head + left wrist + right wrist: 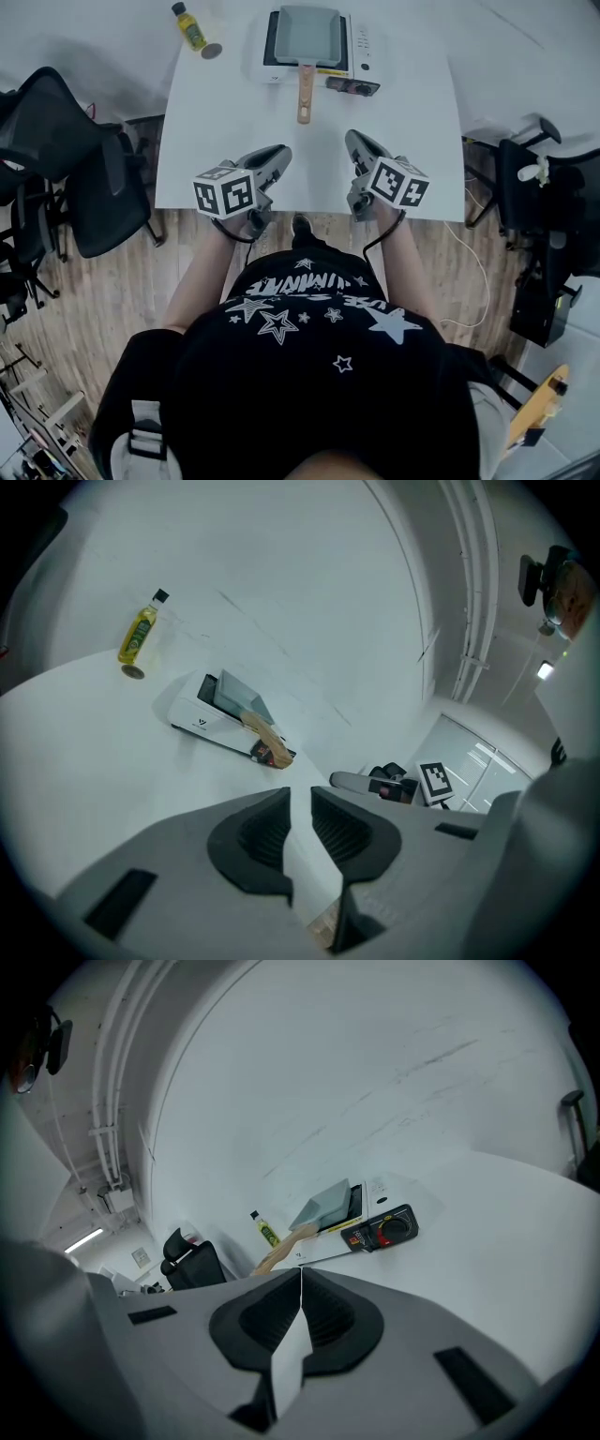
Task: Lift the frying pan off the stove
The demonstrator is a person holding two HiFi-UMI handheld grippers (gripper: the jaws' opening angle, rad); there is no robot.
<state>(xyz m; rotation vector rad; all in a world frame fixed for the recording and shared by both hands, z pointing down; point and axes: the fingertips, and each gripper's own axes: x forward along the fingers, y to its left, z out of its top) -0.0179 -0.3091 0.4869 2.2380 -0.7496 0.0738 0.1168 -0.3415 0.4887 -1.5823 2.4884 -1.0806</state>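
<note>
Two empty grippers, left ajar, right closed, hover well before the frying pan.

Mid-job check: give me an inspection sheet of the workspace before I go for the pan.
Surface: white table, nothing between grippers and stove.
Job's things: pan sits on the stove at the far edge, its wooden handle pointing at the person.
Clutter: bottle at the far left corner, apart from the stove.
Grippers: left gripper jaws slightly apart, empty; right gripper shut, empty; both near the table's near edge, short of the pan.
Cables: black cable under each gripper; white cable on the floor, right.
Surroundings: chairs on both sides; wooden floor.
</note>
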